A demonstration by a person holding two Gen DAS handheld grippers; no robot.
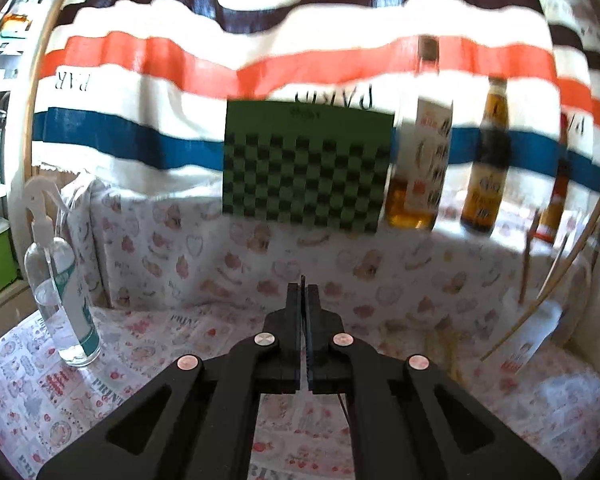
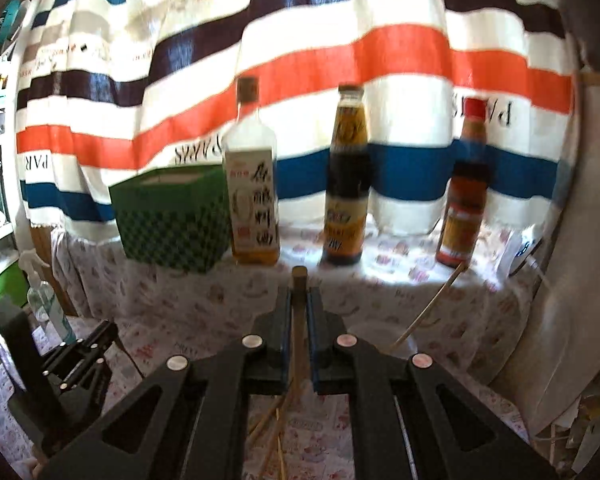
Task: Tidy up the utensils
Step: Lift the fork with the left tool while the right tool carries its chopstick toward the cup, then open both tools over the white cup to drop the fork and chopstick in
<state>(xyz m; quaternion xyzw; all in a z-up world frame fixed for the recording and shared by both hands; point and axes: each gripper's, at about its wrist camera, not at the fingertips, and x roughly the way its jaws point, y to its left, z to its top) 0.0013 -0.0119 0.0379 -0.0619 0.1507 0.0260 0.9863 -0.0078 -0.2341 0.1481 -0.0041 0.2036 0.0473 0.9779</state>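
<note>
My left gripper [image 1: 303,292] is pressed together on something thin and dark, which I cannot identify. My right gripper [image 2: 299,294] pinches a wooden utensil handle [image 2: 299,276] upright, probably to carry it toward the glass holder [image 2: 380,334] where a chopstick [image 2: 430,306] leans.

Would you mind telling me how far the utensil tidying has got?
Done: one thin wooden stick leans in the clear glass container. In hand: the right gripper is shut on a wooden utensil handle; the left gripper looks shut on something thin. Left: loose sticks on the table below.
</note>
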